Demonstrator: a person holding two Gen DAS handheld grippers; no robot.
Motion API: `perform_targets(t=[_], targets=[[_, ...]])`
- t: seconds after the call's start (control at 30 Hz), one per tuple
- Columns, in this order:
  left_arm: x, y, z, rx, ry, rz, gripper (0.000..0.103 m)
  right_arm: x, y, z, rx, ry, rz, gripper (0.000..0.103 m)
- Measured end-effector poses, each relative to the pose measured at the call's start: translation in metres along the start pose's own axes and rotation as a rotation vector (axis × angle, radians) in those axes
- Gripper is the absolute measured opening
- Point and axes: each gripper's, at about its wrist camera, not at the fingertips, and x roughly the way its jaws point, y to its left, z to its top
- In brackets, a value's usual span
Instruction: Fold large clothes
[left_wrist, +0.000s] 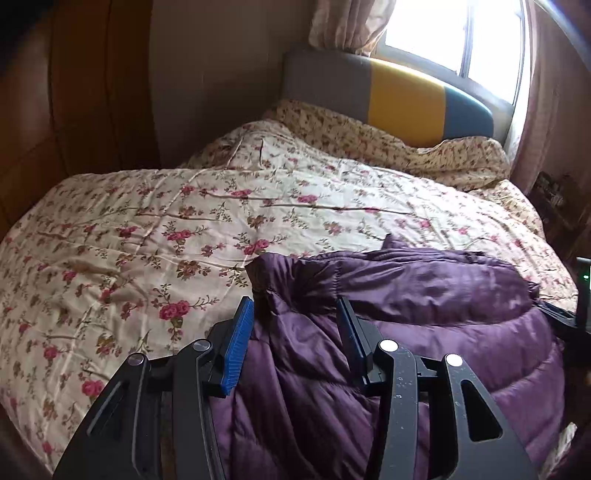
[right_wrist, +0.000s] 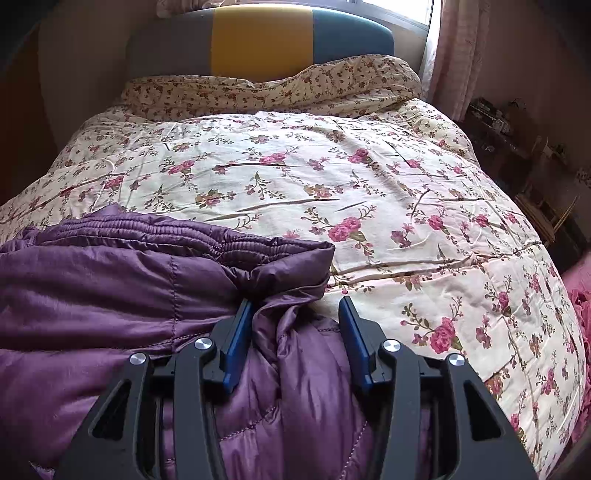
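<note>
A purple quilted puffer jacket (left_wrist: 406, 295) lies folded over in a thick bundle on the near part of the bed, its elastic hem on top (right_wrist: 147, 229). My left gripper (left_wrist: 293, 302) hovers over the bundle's left end, open, with its blue pads (left_wrist: 238, 343) apart and the fabric below them. My right gripper (right_wrist: 295, 301) is at the bundle's right end, also open. A bunched fold of the jacket (right_wrist: 295, 354) rises between its jaws and rests against the left pad (right_wrist: 238, 339), but it is not pinched.
The jacket rests on a floral quilt (right_wrist: 369, 184) covering the bed. Behind it are a grey, yellow and blue headboard (right_wrist: 258, 40) and a bright window (left_wrist: 454, 33). A wooden wardrobe (left_wrist: 74, 92) stands left, and a cluttered shelf (right_wrist: 517, 147) right.
</note>
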Motion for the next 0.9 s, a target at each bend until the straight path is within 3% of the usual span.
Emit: perform_targets(t=[0.1, 0.27, 0.4, 0.63, 0.8, 0.9], targets=[[-0.011, -0.006, -0.002, 0.006, -0.014, -0.011, 0.046, -0.007, -0.004, 0.003, 0.014, -0.008, -0.004, 0.058], [-0.024, -0.014, -0.005, 0.020, -0.029, -0.035, 0.046, -0.040, -0.002, 0.003, -0.009, -0.075, -0.004, 0.060], [-0.032, -0.023, -0.007, 0.026, -0.039, -0.060, 0.046, -0.077, 0.011, -0.001, -0.004, -0.130, 0.067, 0.060], [-0.032, -0.046, -0.015, 0.037, -0.032, -0.109, 0.046, -0.126, 0.073, -0.025, -0.023, -0.187, 0.267, 0.060], [-0.019, -0.059, -0.024, 0.034, -0.007, -0.125, 0.046, -0.125, 0.119, -0.041, -0.082, -0.185, 0.307, 0.059], [-0.009, -0.062, -0.030, 0.034, 0.009, -0.119, 0.046, -0.117, 0.137, -0.050, -0.135, -0.187, 0.287, 0.057]])
